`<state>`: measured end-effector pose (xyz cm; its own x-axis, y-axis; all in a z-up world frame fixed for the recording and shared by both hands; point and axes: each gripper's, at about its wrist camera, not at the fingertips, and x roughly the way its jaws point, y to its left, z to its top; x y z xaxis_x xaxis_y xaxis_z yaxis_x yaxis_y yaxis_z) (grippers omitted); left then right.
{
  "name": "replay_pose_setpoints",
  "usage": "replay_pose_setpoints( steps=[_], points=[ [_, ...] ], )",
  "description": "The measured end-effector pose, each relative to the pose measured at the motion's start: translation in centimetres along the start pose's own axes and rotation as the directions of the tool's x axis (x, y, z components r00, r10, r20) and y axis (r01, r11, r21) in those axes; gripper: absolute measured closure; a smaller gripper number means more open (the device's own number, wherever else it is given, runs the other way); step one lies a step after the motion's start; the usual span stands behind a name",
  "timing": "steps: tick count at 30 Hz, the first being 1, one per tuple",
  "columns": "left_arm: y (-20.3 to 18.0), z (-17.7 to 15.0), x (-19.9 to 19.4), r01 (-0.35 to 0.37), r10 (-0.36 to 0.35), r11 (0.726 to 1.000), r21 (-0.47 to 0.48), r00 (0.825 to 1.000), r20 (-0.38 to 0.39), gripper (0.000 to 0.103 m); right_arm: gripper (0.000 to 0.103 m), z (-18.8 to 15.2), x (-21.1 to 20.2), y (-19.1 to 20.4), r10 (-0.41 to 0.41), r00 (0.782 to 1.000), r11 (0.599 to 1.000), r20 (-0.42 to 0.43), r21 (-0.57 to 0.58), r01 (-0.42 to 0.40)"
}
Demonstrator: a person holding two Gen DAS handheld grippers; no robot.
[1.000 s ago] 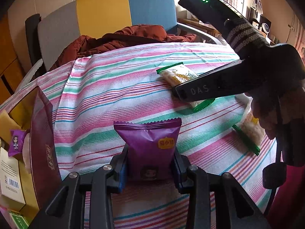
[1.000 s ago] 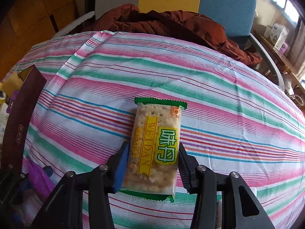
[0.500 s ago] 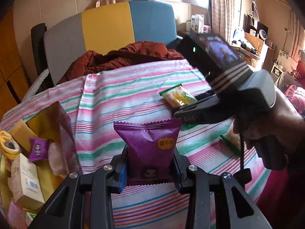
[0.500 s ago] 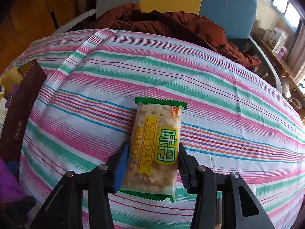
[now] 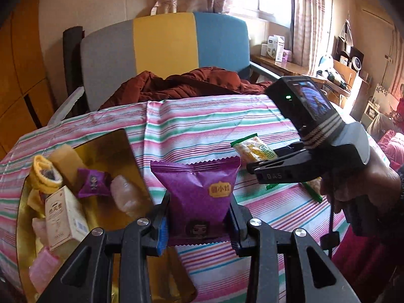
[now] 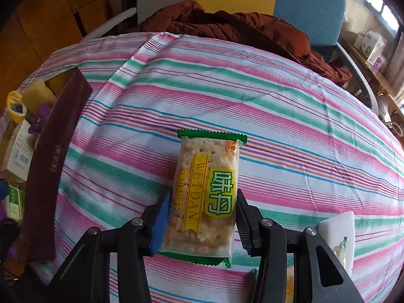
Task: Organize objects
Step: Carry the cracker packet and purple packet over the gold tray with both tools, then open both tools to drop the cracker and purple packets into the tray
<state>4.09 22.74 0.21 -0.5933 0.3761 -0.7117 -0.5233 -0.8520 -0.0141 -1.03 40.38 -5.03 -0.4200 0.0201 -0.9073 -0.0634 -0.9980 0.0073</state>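
My left gripper (image 5: pixel 198 217) is shut on a purple snack packet (image 5: pixel 199 192), held upright above the striped tablecloth just right of the open box (image 5: pixel 111 149). My right gripper (image 6: pixel 200 217) is shut on a green and yellow cracker packet (image 6: pixel 205 189), lifted off the cloth. In the left wrist view the right gripper (image 5: pixel 255 164) shows at the right with that cracker packet (image 5: pixel 252 149) between its fingers and a hand on its handle. The box, dark red outside (image 6: pixel 53 151) with a gold lining, holds several snacks and small cartons.
A striped cloth (image 6: pixel 277 116) covers the round table. A rust-brown jacket (image 5: pixel 192 80) lies on the chair (image 5: pixel 164 43) behind it. More wrapped crackers (image 5: pixel 313 189) lie at the table's right edge, and a white packet (image 6: pixel 338 229) sits by my right fingers.
My left gripper has risen and drawn back with the purple packet, so the inside of the box now shows. The right gripper has lifted the cracker packet off the cloth.
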Motion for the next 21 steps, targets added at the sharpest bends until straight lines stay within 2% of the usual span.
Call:
replay_pose_setpoints(
  steps=[6,10,16,21],
  points=[
    [4.4,-0.7,-1.9,-0.028,0.028,0.996,-0.09,1.0,0.006,0.066,0.055,-0.3,-2.9,3.8,0.083,0.993,0.996,0.079,0.012,-0.085],
    [8.2,-1.1,-3.6,-0.065,0.069,0.984,-0.163,0.997,0.019,0.066,0.055,0.0,-5.2,6.8,0.166,0.976,0.986,0.139,-0.004,-0.167],
    [15.2,-1.8,-5.1,-0.154,0.162,0.945,-0.288,0.987,0.007,0.065,0.055,0.4,-7.6,12.4,0.282,0.942,0.959,0.184,-0.072,-0.273],
    [19.5,-1.7,-5.1,-0.202,0.207,0.92,-0.337,0.978,-0.022,0.065,0.055,0.7,-7.6,16.7,0.319,0.933,0.945,0.168,-0.133,-0.299]
  ],
)
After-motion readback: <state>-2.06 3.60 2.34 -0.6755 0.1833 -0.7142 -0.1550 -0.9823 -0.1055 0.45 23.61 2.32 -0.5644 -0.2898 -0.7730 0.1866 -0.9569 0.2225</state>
